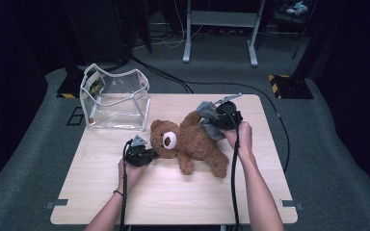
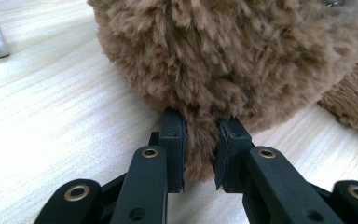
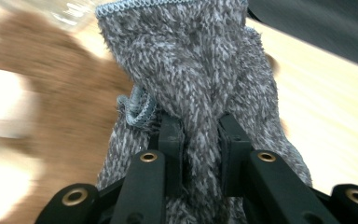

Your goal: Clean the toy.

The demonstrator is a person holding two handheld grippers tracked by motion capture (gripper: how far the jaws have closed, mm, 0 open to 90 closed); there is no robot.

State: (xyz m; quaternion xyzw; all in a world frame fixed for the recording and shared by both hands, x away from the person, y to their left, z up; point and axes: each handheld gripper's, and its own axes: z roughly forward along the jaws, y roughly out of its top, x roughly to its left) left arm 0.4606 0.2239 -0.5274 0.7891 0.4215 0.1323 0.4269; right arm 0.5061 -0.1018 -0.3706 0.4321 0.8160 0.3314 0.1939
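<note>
The support surface is a rectangular table (image 1: 173, 202) with a light wood-grain top, standing on grey carpeted floor (image 1: 38, 159). A clear plastic bag (image 1: 115, 98) with white edging stands open at the far left corner of the table. A brown teddy bear (image 1: 190, 142) lies near the centre of the top, head towards the left, legs towards the near right.

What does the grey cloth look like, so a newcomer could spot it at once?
On the wooden table, right of the clear bag, lies a brown teddy bear. At its far right side the right gripper pinches the grey cloth: fuzzy, knitted, the one grey fabric against brown fur.
</note>
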